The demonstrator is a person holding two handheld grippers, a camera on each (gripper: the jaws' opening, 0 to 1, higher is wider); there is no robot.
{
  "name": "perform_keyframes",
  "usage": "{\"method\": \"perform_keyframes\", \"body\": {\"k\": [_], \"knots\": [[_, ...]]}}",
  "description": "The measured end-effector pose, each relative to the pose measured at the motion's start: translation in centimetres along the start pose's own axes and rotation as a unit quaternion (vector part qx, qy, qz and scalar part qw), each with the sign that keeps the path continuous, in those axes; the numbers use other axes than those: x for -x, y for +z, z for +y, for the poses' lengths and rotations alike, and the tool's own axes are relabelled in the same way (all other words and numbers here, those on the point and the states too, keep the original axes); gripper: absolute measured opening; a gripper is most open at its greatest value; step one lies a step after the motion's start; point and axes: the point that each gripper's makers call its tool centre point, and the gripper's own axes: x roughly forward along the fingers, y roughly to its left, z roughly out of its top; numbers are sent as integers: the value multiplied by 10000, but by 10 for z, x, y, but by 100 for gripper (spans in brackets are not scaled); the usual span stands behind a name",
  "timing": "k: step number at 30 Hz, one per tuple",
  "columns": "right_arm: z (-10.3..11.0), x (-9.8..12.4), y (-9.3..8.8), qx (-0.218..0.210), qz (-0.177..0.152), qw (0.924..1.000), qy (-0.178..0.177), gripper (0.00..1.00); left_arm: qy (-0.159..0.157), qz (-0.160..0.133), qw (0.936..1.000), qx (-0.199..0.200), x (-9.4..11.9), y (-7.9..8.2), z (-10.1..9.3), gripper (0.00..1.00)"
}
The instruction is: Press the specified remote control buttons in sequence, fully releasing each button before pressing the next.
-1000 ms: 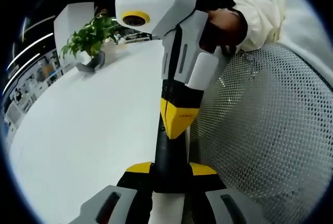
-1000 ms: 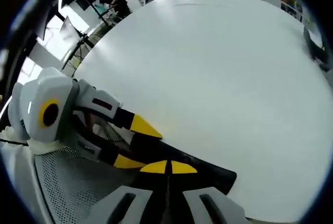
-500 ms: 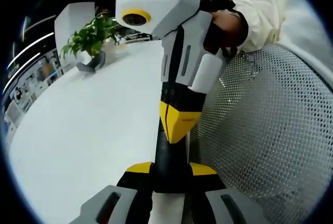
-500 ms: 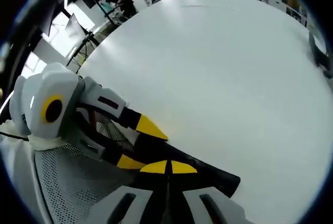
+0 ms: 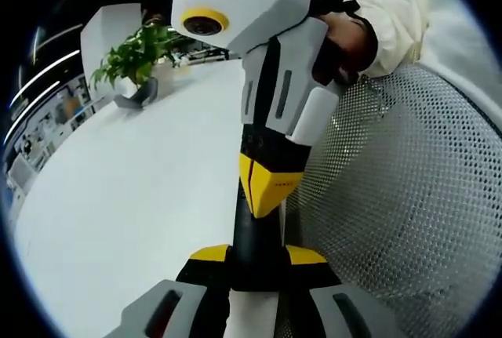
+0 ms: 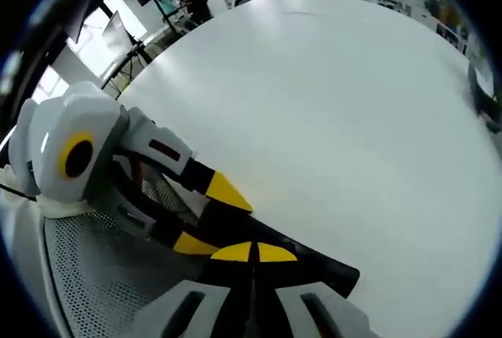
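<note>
The remote (image 5: 255,248) is held tight between the left fingers (image 5: 255,256). The shut right fingers (image 5: 267,189) are pressed on it; more buttons may be left.

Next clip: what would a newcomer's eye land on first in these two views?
The black remote, clamped between the left claw at one end and met by the right claw with shut yellow tips. Beside it, a white mesh basket on the bare white table; a potted plant stands far off.

Bright, even overhead light; my white table (image 6: 337,118) glares slightly, edges bend fisheye, far background soft.
</note>
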Motion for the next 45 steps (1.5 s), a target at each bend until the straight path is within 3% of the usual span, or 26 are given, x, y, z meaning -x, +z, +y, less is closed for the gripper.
{"method": "perform_keyframes", "body": {"k": [8,32,38,40,45], "knots": [[1,1,0,-187,25,9998,80,0,24,75,10000,-39,0,-1,0,25],[0,3,0,446,93,9985,-288,0,16,198,9998,-89,1,0,-1,24],[-7,28,28,-24,-802,9964,-269,0,-5,223,9997,-26,0,0,0,24],[-15,45,39,-181,-1308,9905,-391,0,-20,247,9997,2,0,0,0,24],[-22,82,53,-231,-2152,9741,-656,0,-64,288,9996,32,0,0,0,24]]}}
